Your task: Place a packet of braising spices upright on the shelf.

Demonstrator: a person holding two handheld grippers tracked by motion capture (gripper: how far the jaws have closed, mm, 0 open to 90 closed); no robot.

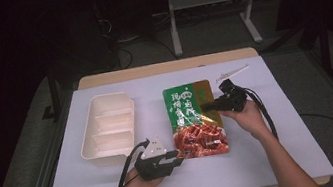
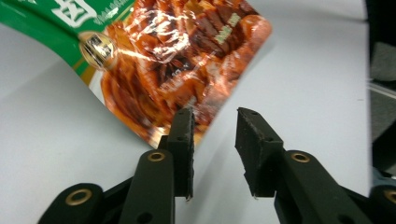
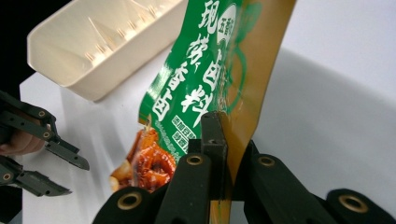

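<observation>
A green and red food pouch point(image 1: 194, 119) lies in the middle of the white-covered table point(image 1: 274, 147). My right gripper point(image 1: 205, 107) is shut on its right edge; in the right gripper view the jaws point(image 3: 226, 121) pinch the gold-edged side of the pouch point(image 3: 205, 79), which is lifted a little there. My left gripper point(image 1: 181, 158) stands open at the pouch's near left corner. In the left gripper view the red end of the pouch point(image 2: 177, 56) reaches the left jaw, and the gap of the left gripper point(image 2: 215, 114) holds nothing.
A cream tray point(image 1: 89, 146) with three compartments sits left of the pouch, also in the right gripper view point(image 3: 116, 79). A small white plastic tool point(image 1: 232, 71) lies at the back right. Bare table cover stretches along the front and right.
</observation>
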